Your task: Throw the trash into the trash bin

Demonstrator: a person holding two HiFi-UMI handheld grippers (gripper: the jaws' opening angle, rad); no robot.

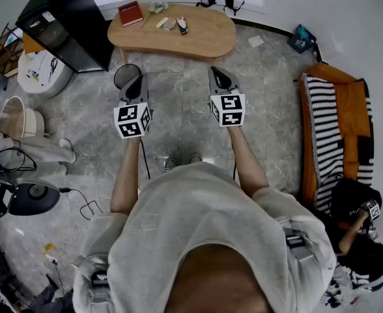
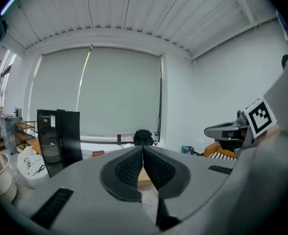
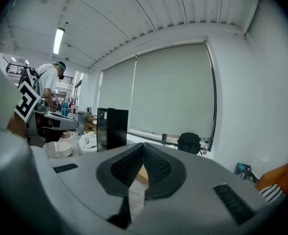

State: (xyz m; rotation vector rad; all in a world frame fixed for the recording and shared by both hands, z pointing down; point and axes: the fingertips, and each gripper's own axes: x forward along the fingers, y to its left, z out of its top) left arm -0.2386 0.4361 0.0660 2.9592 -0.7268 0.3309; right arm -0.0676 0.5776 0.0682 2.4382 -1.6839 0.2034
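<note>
your left gripper (image 1: 138,78) and right gripper (image 1: 216,72) out front side by side above floor (image 1: 178,109), both pointing to 12. left fingers (image 2: 129,166) pressed together, right fingers (image 3: 127,168) same, nothing between either pair. trash (image 1: 157,7), crumpled bits, sits on wooden counter (image 1: 211,34) at 12, beside red book (image 1: 130,13). black mesh trash bin (image 1: 124,74) on floor at 11, just past left gripper's tip, near counter's left end.
</note>
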